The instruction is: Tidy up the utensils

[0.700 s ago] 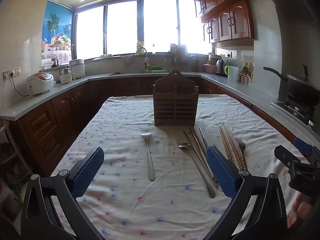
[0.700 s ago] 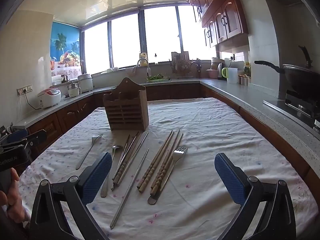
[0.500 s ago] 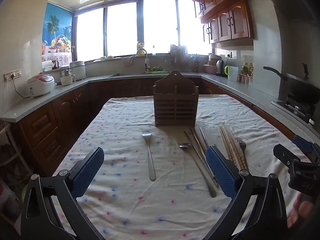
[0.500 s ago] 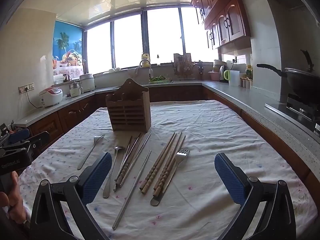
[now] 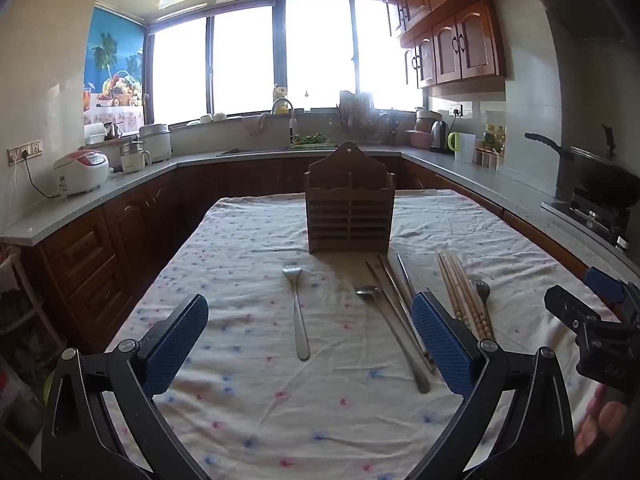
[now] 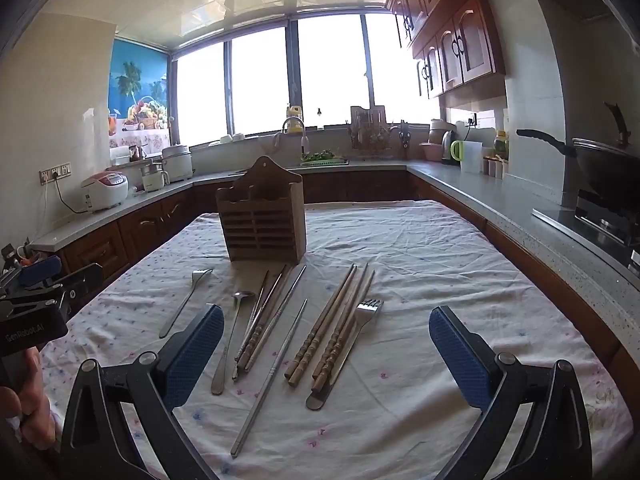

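a kitchen counter point(image 5: 248, 408) covered with a dotted white cloth, seen from two hand-held grippers that hover low over its near edge.

the left gripper point(image 5: 310, 334) has its jaws wide with nothing between them. straight ahead of it lies a lone fork point(image 5: 296, 312), tines pointing away. the right gripper point(image 6: 326, 342) also has its jaws wide and empty.

a wooden holder point(image 6: 262, 216) stands upright mid-counter, beyond all the utensils; no utensil shows above its rim. in front of it, flat on the cloth, lie, from left to right in the right view: the lone fork, a spoon point(image 6: 232, 336), a bundle of dark chopsticks point(image 6: 266, 316), a single metal chopstick point(image 6: 272, 372), a bundle of light wooden chopsticks point(image 6: 332, 328), and a second fork point(image 6: 348, 348) lying partly under that bundle.

compared with the views from a moment ago, very little has changed: both views have shifted only slightly, and every utensil lies where it did. neither pair of jaws has narrowed.

this suggests the task has barely begun. nothing is sorted yet, and all the utensils still need to go into the holder. the lone fork looks like the easiest first pick for the left gripper, since it lies apart from the rest.
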